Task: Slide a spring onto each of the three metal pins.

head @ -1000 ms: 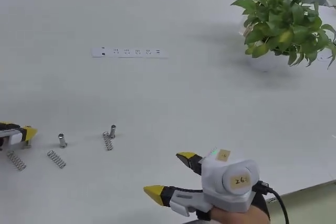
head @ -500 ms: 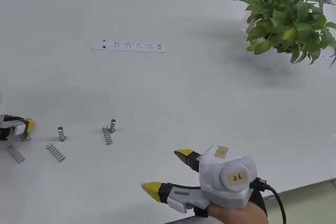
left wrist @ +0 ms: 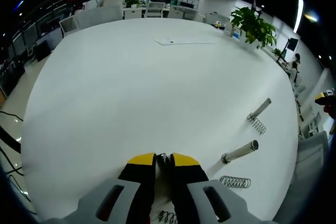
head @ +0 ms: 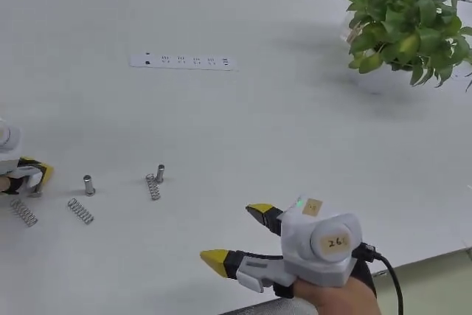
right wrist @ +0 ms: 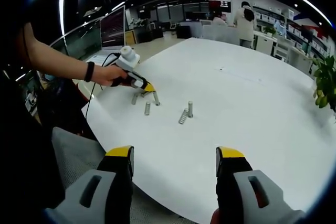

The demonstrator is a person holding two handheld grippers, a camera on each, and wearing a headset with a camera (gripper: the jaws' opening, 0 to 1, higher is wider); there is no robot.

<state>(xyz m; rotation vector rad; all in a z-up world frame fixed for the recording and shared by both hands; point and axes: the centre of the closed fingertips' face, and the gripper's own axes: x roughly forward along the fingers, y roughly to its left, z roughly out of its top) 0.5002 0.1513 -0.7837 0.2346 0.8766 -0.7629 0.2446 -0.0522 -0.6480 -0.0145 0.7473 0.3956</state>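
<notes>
Near the white table's edge, we pinch a silver metal pin in our left gripper, right gripper spread wide.

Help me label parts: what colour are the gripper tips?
Yellow, clearest on the right gripper in the right gripper view.

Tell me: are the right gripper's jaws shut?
No, the right gripper has its jaws wide apart, with nothing between them.

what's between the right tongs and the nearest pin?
Nothing: bare white table runs from the right tongs to that pin, with a spring beside it. The head view and the right gripper view both show this.
</notes>
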